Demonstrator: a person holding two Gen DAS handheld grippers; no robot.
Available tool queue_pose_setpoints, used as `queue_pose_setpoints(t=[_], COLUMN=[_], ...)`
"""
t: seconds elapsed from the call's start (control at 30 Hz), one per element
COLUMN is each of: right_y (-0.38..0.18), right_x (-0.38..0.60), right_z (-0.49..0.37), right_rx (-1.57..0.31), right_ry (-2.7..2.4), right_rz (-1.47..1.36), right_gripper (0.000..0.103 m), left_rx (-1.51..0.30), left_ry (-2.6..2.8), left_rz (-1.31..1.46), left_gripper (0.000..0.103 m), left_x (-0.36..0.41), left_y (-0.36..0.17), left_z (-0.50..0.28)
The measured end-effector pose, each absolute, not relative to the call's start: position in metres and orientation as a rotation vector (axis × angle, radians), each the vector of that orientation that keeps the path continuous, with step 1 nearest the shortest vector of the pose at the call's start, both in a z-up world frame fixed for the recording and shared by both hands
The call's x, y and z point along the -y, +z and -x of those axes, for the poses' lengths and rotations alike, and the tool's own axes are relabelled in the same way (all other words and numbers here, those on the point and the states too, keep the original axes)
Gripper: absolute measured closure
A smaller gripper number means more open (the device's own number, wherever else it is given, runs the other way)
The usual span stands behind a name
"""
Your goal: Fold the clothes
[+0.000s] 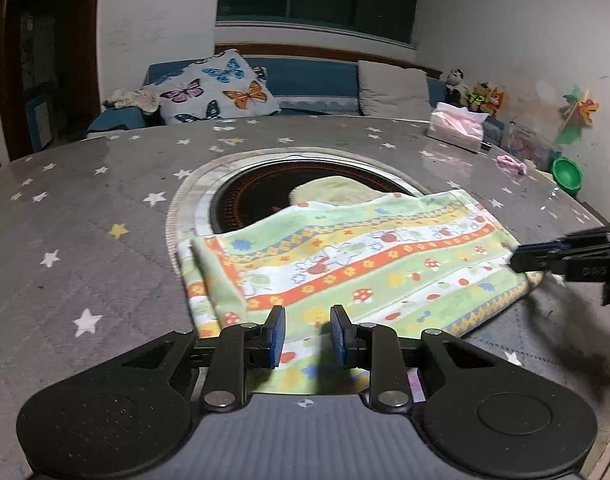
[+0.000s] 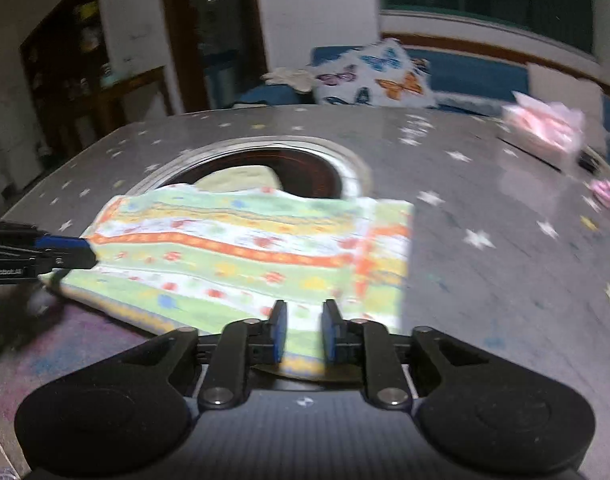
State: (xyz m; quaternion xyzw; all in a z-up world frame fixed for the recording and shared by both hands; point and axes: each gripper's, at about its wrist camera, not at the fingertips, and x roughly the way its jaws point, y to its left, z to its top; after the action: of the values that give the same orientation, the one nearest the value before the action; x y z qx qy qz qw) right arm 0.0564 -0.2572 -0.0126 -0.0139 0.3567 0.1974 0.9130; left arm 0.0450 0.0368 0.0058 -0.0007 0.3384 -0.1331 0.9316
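A folded cloth (image 1: 365, 256) with green, orange, yellow and white stripes, mushrooms and rabbits lies flat on the grey star-print table (image 1: 85, 208). Its far edge overlaps a round black inset (image 1: 257, 196) in the tabletop. My left gripper (image 1: 308, 336) is open over the cloth's near edge, and the fabric shows in the gap between its blue pads (image 1: 277, 336). My right gripper (image 2: 303, 332) is also open above the cloth (image 2: 233, 256), at its near edge. In each wrist view the other gripper's tip reaches a side edge: right gripper (image 1: 515, 258), left gripper (image 2: 91, 252).
A pink tissue pack (image 1: 457, 128), a small pink item (image 1: 513, 164) and a green bowl (image 1: 567, 174) stand at the table's far right. Behind the table is a blue sofa with a butterfly cushion (image 1: 221, 88), a grey cushion (image 1: 393, 88) and plush toys (image 1: 477, 94).
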Motion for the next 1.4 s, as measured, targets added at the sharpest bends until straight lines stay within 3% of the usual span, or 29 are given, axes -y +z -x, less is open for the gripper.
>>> queue_pose_setpoints(t=[0.67, 0.8, 1.3, 1.4], right_y=[-0.008, 0.003, -0.004, 0.009], right_x=[0.258, 0.252, 0.241, 0.231], right_z=[-0.092, -0.096, -0.136, -0.123], right_rx=[-0.745, -0.719, -0.737, -0.716], right_ry=[0.360, 0.380, 0.348, 0.402], right_rz=[0.006, 0.015, 0.041, 0.070], right_gripper=[0.085, 0.079, 0.077, 0.068], left_rx=[-0.714, -0.708, -0.741, -0.738], left_ry=[-0.172, -0.161, -0.079, -0.066], left_rz=[0.050, 0.056, 0.065, 0.074], left_gripper=[0.075, 0.075, 0.073, 0.070], left_x=[-0.062, -0.065, -0.085, -0.088], left_y=[0.008, 0.011, 0.006, 0.011], left_z=[-0.062, -0.070, -0.099, -0.098])
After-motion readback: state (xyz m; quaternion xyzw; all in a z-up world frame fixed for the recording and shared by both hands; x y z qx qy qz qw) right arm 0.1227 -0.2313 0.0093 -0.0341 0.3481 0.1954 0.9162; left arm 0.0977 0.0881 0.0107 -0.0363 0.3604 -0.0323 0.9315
